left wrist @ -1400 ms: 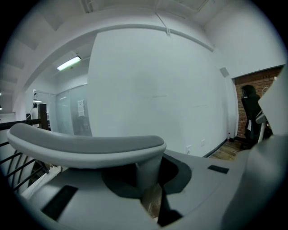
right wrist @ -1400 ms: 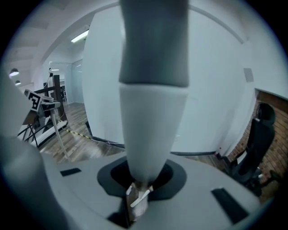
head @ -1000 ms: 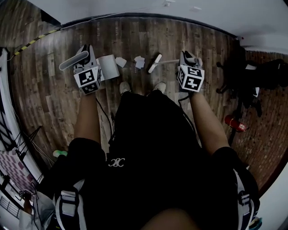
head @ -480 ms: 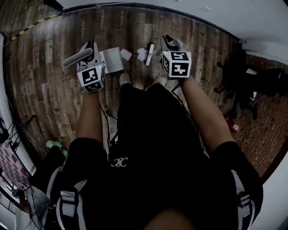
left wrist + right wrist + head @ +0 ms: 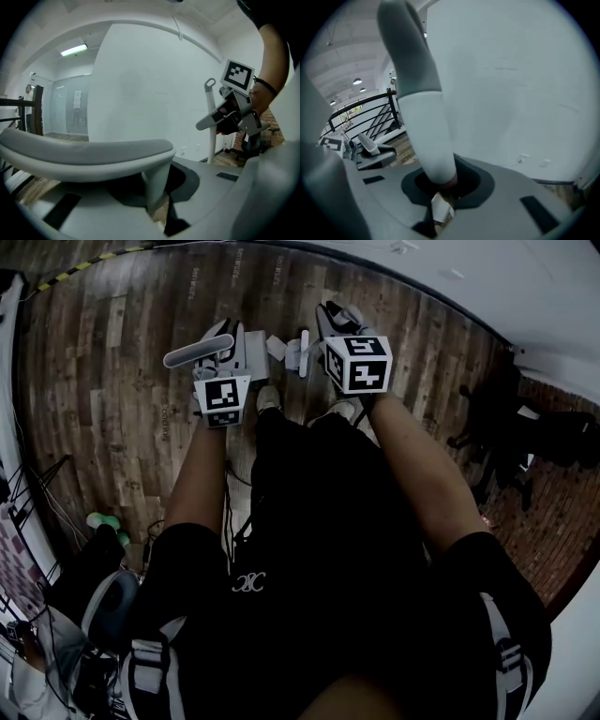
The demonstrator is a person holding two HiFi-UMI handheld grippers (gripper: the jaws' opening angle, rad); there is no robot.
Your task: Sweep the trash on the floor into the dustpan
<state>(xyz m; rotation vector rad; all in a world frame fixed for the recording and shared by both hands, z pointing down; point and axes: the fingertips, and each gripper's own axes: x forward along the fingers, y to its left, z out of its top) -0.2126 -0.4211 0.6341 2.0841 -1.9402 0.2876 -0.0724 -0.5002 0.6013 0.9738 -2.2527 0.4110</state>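
Left gripper [image 5: 223, 345]: jaws clamped on the long grey handle of the white plastic dustpan [image 5: 251, 348]; the left gripper view shows that handle lying crosswise in the jaws. The handle points toward 9 o'clock; the pan sits on the dark wooden plank floor [image 5: 112, 381], at 12 o'clock from the person's pale shoes [image 5: 269, 399].

Right gripper [image 5: 328, 320]: jaws closed on the white-and-grey handle of the small hand brush [image 5: 302, 351]; brush head down near the floor, at 3 o'clock from the pan.

Trash: small white paper scraps [image 5: 275, 346], between pan and brush head, just beside the pan's edge; cannot tell whether they touch it.

Judgement: sweep nearly closed, scraps not yet in the pan.

To do it well: press the pan's lip flat to the boards so paper cannot slide under; hold the left side fixed; draw the brush low and short from 3 toward 9 o'clock, bristles on the floor; go slowly, since light paper flicks over the back wall or past the sides.
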